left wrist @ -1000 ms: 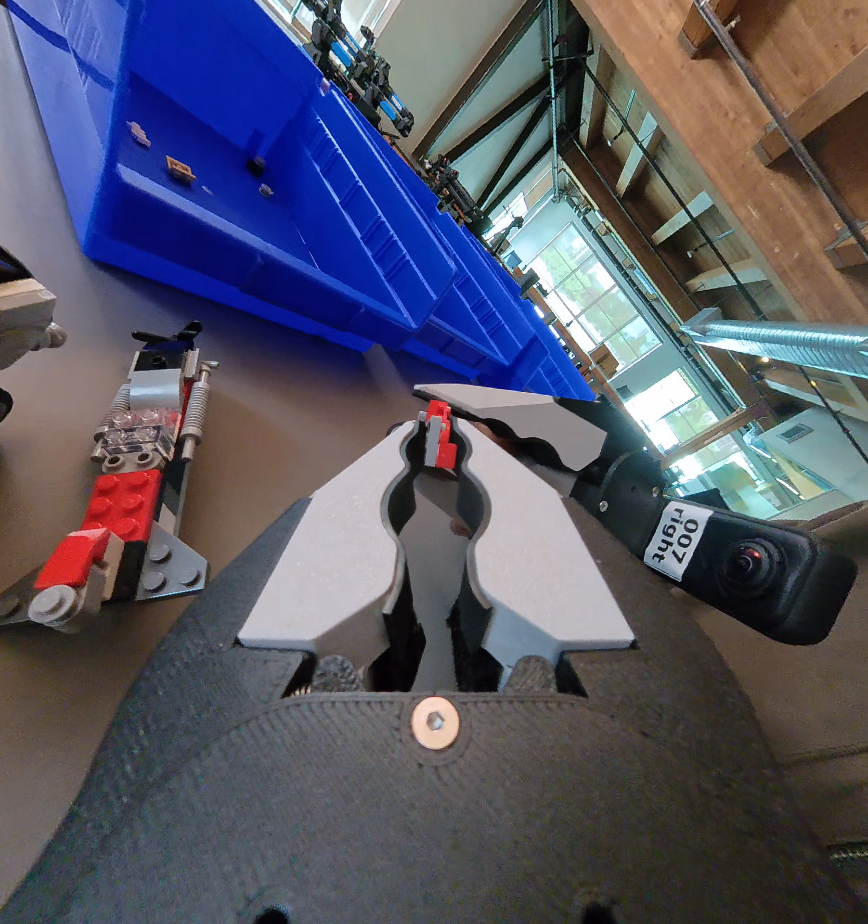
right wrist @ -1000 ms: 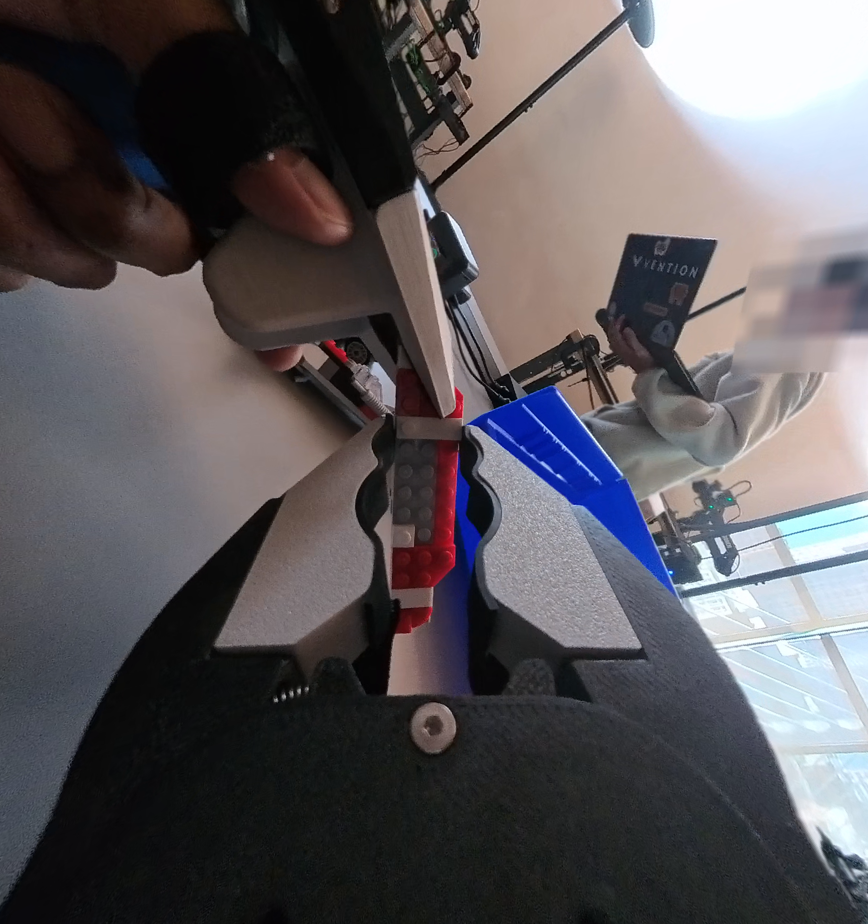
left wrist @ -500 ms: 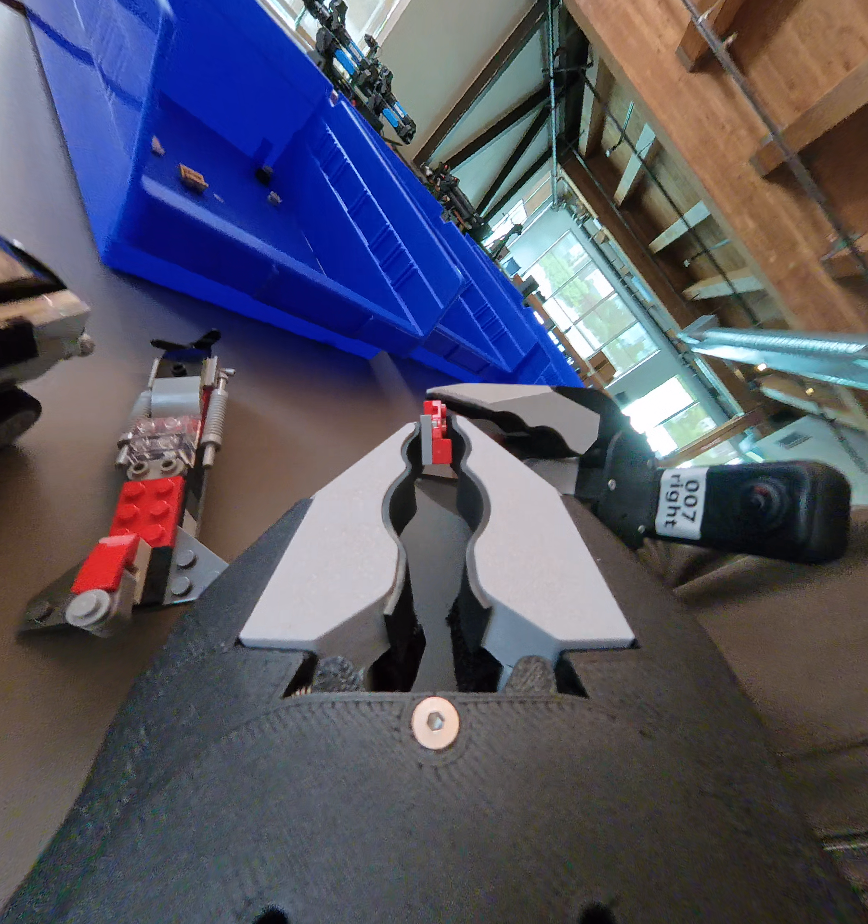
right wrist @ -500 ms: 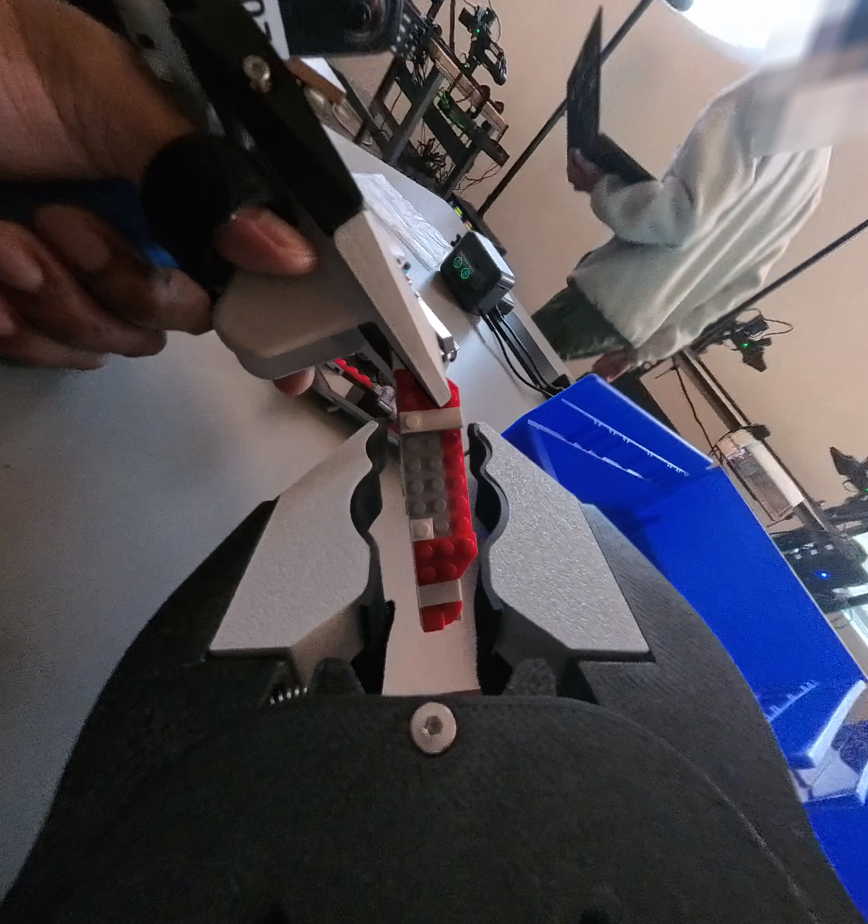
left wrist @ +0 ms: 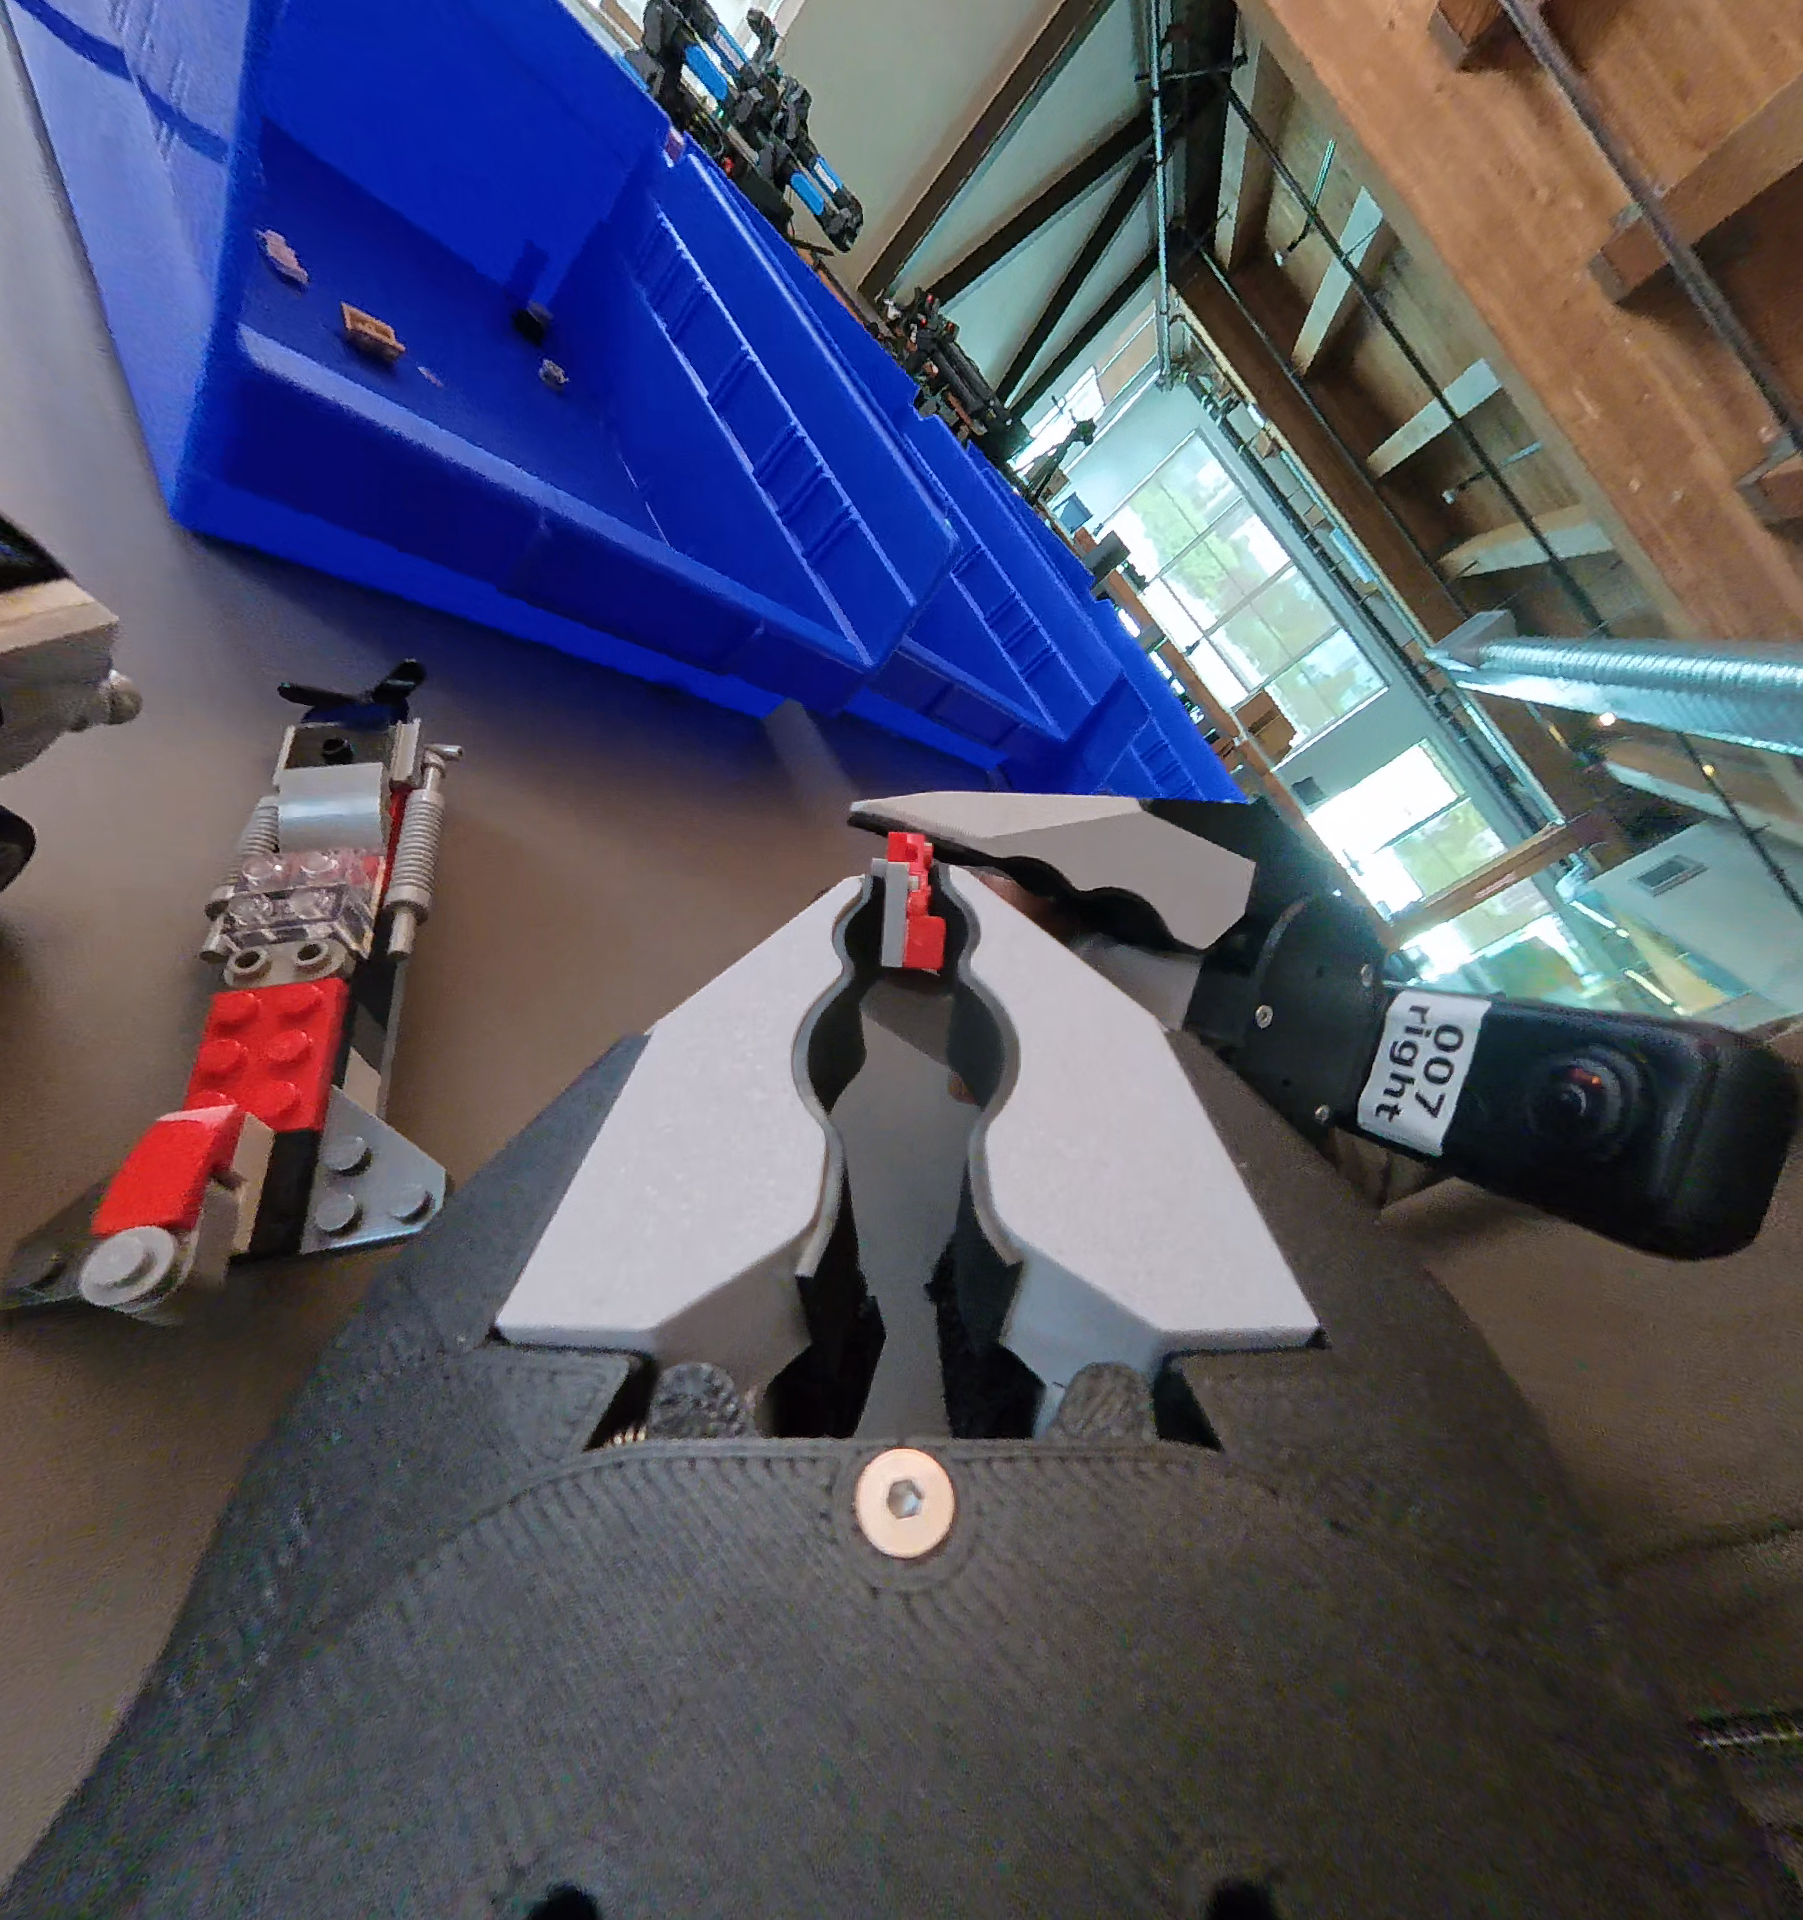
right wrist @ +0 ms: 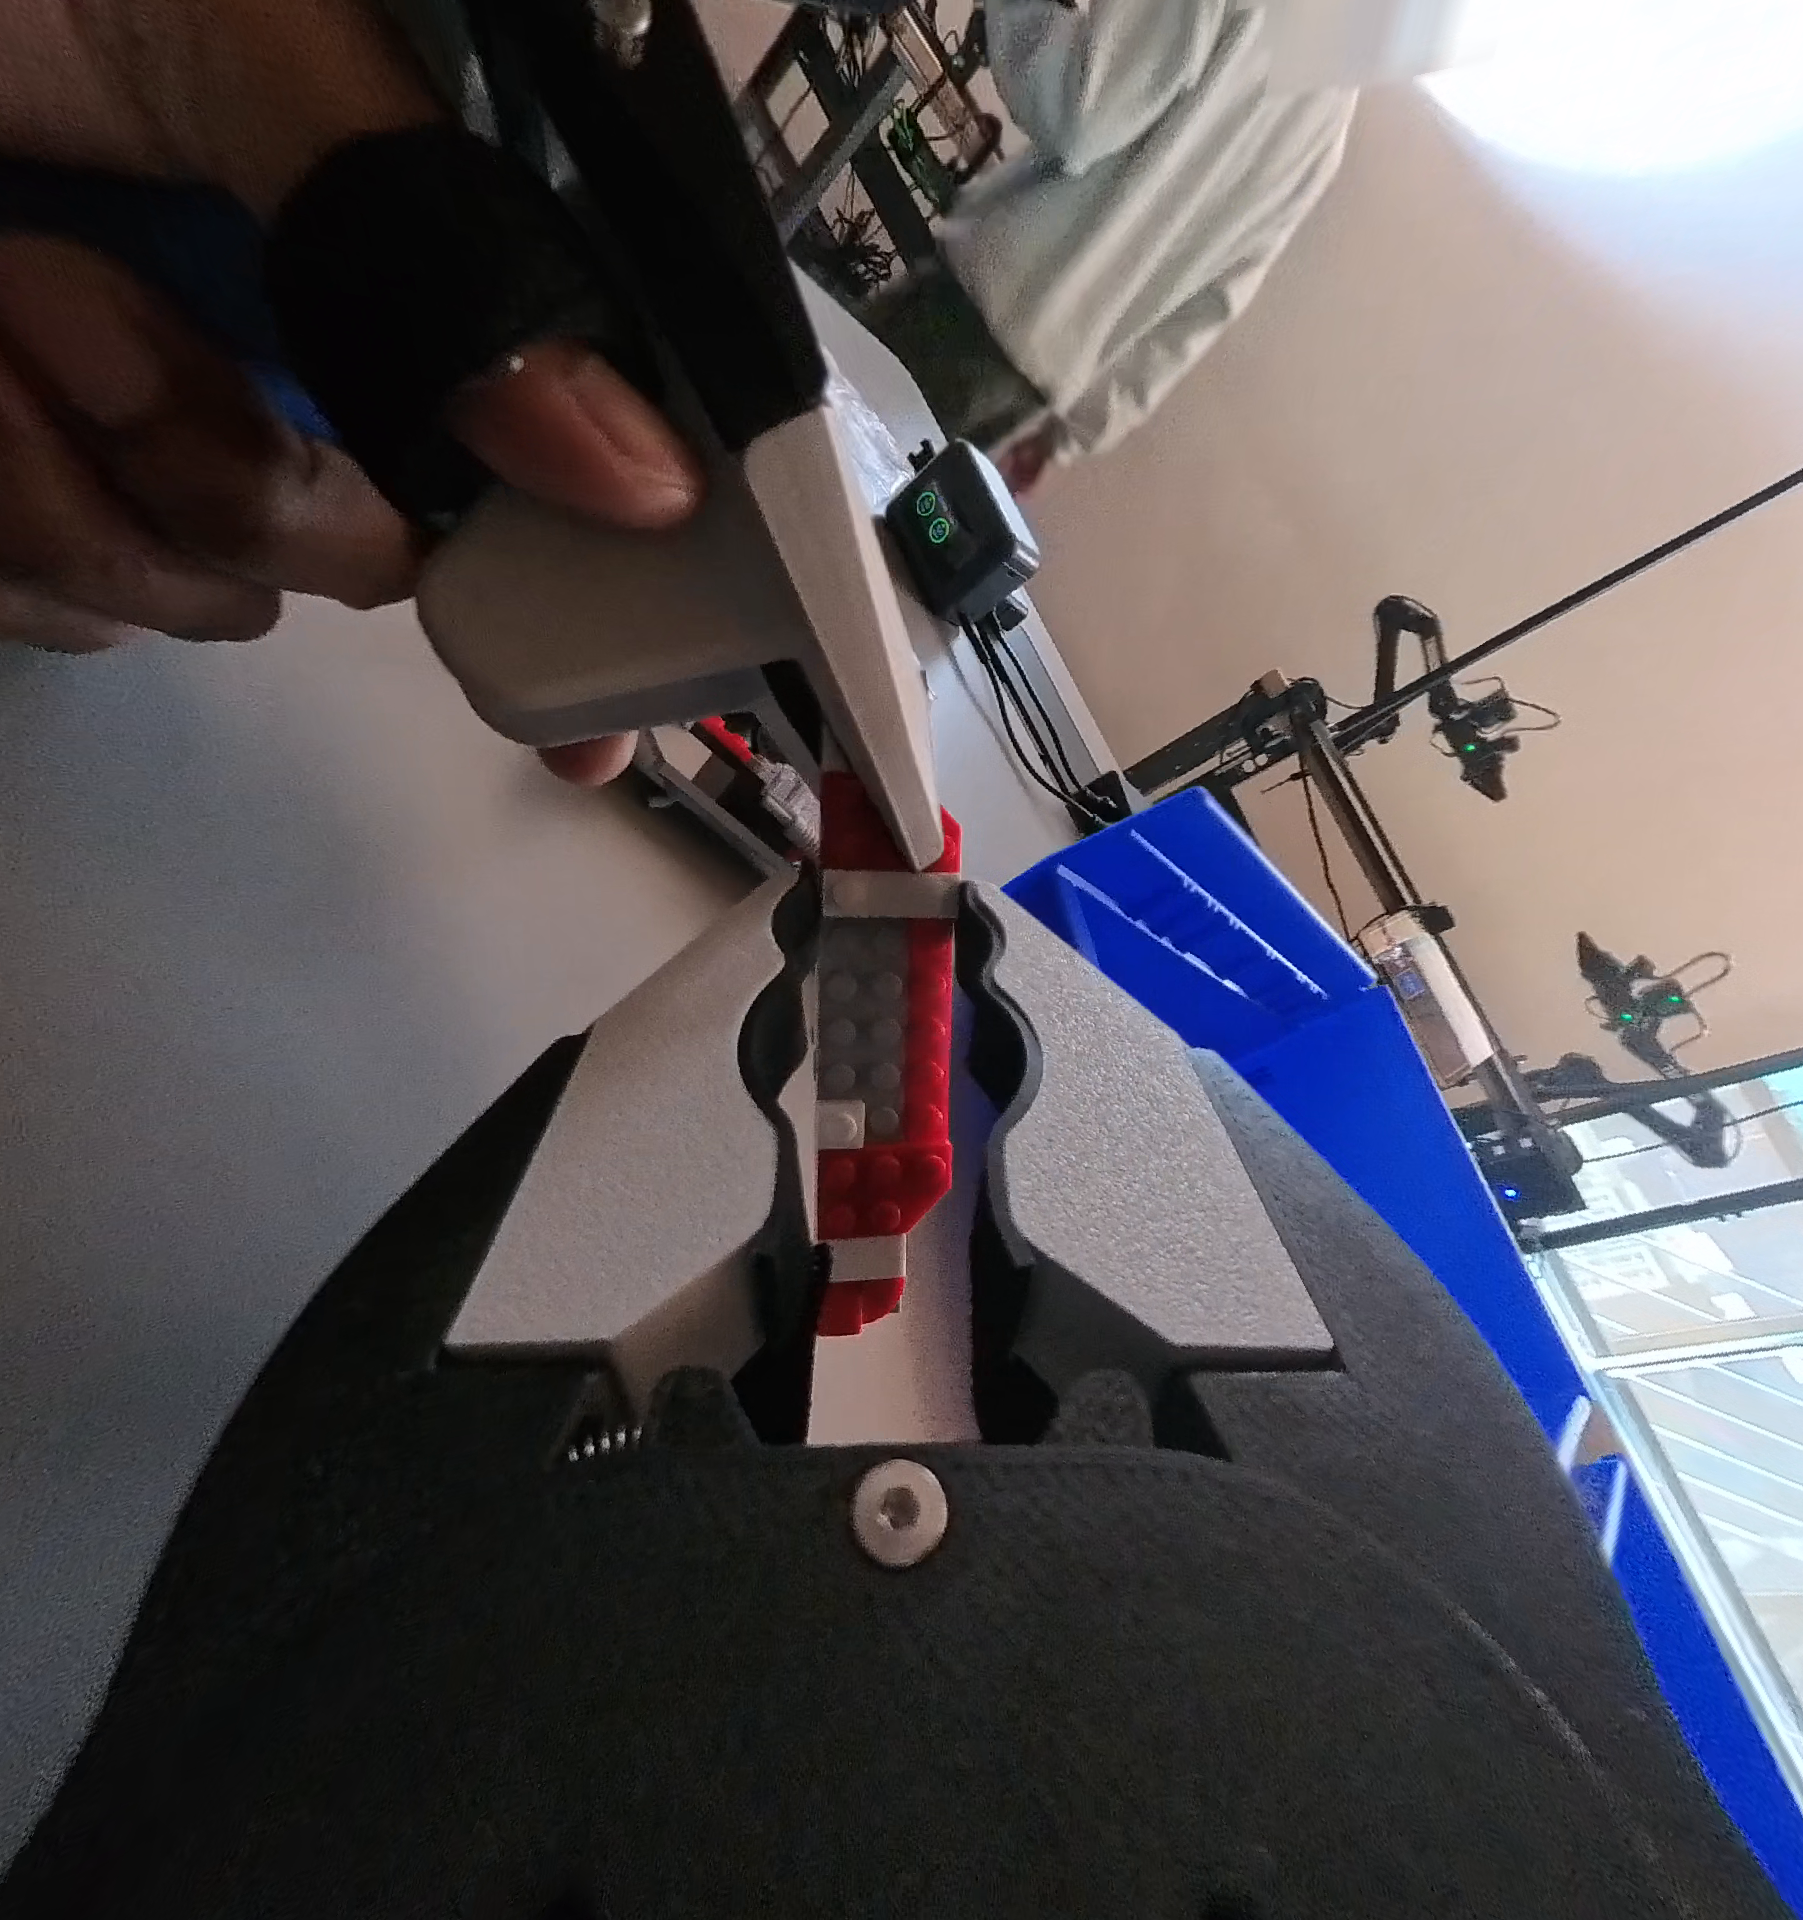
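While the surface (left wrist: 668, 831) reads as a dull brown-grey in the left wrist view and paler grey in the right one, we see it carrying a row of blue bins (left wrist: 585, 436) along its far side, the nearest holding a few small loose pieces. Beyond them the room opens into timber beams, a wooden ceiling, a silver duct and tall windows; the right wrist view adds a tan wall, camera stands and a person in a pale sweatshirt (right wrist: 1136, 208).

Our left gripper (left wrist: 902, 904) has its jaws pinching the thin edge of a red and grey brick strip (left wrist: 912, 909). Our right gripper (right wrist: 886, 899) closes its jaws on the same strip (right wrist: 881, 1039) across its width, at its pale grey band, so the strip sits held between both tools above the surface. A hand (right wrist: 201, 416) grips the left tool.

A brick-built model (left wrist: 253, 997) in red, grey and clear parts lies flat to the left, well apart. The right tool wears a white sticker with printed characters (left wrist: 1416, 1070), and a small black device (right wrist: 964, 540) shows green lights.
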Tool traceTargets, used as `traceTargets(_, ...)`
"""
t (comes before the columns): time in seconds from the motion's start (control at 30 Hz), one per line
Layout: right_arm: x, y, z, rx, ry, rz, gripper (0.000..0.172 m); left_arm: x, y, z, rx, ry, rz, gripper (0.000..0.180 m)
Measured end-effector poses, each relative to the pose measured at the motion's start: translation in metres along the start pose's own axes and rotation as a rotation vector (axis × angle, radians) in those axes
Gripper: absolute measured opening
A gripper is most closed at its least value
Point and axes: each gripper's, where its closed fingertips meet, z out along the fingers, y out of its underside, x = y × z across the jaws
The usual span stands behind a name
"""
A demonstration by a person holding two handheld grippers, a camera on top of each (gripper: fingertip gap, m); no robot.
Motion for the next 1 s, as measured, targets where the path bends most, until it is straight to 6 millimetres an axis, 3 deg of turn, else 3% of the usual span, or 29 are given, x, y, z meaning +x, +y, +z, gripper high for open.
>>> traceTargets(1.0,0.0026,0.0041,0.0014,-0.100,0.136,-0.267,0.026,-0.0041,-0.0014,-0.0011,0.021,0.008,-0.097,0.010)
